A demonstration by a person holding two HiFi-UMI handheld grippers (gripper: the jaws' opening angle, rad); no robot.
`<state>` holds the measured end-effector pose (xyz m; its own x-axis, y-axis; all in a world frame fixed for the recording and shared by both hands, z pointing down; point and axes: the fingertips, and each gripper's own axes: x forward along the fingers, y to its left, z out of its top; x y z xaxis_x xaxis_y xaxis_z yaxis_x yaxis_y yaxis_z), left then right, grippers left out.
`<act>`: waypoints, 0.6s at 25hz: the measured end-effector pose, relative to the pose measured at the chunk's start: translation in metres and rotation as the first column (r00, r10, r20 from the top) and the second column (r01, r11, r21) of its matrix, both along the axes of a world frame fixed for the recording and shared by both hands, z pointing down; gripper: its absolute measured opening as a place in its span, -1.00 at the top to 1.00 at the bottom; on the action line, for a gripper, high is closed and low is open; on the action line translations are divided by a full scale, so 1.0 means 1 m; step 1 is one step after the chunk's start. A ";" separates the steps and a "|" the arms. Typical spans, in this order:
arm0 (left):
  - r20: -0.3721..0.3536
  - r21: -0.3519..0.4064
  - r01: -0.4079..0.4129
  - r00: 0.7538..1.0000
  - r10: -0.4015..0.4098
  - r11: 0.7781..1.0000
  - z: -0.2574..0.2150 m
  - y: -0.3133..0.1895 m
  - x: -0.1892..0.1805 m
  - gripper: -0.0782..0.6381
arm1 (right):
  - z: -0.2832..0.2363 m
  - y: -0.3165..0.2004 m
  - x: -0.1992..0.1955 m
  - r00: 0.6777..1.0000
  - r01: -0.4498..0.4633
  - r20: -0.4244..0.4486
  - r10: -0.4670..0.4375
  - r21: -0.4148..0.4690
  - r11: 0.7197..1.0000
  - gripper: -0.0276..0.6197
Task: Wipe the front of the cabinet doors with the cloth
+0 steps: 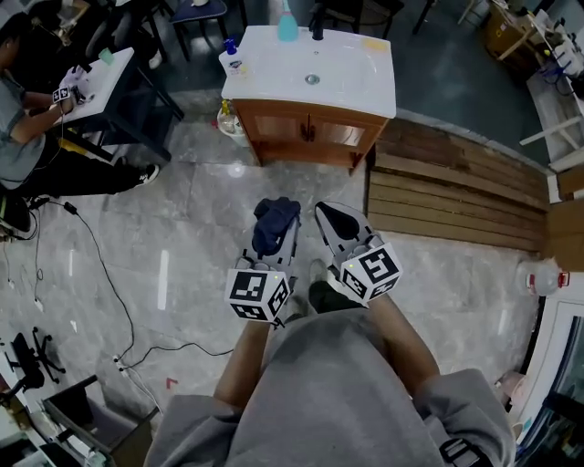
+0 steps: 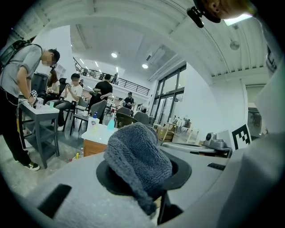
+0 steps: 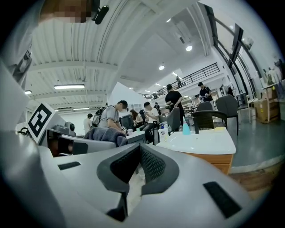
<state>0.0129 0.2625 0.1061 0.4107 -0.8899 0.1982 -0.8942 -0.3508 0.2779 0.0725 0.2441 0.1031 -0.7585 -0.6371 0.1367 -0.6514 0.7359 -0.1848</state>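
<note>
A wooden cabinet with two doors stands under a white sink top, well ahead of me across the marble floor. My left gripper is shut on a dark blue-grey cloth. In the left gripper view the cloth bulges up over the left gripper, with the cabinet small behind it. My right gripper sits beside it, shut and holding nothing. In the right gripper view the pads of the right gripper meet, and the cabinet lies far off at right.
A soap bottle and a teal bottle stand on the sink top. Small bottles sit on the floor at the cabinet's left. A wooden platform lies to the right. A person sits at a table, left. A cable crosses the floor.
</note>
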 end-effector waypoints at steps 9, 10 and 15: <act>0.036 -0.040 0.022 0.999 -0.020 0.999 0.009 -0.060 0.007 0.49 | 0.007 -0.064 0.004 0.999 0.029 0.021 -0.028 -0.033 0.999 0.88; 0.037 -0.044 0.023 0.999 -0.021 0.999 0.011 -0.066 0.006 0.49 | 0.008 -0.071 0.004 0.999 0.028 0.023 -0.027 -0.036 0.999 0.88; 0.034 -0.051 0.012 0.999 -0.011 0.999 0.022 -0.091 0.000 0.49 | 0.018 -0.094 0.000 1.000 0.010 0.018 -0.009 -0.055 0.998 0.88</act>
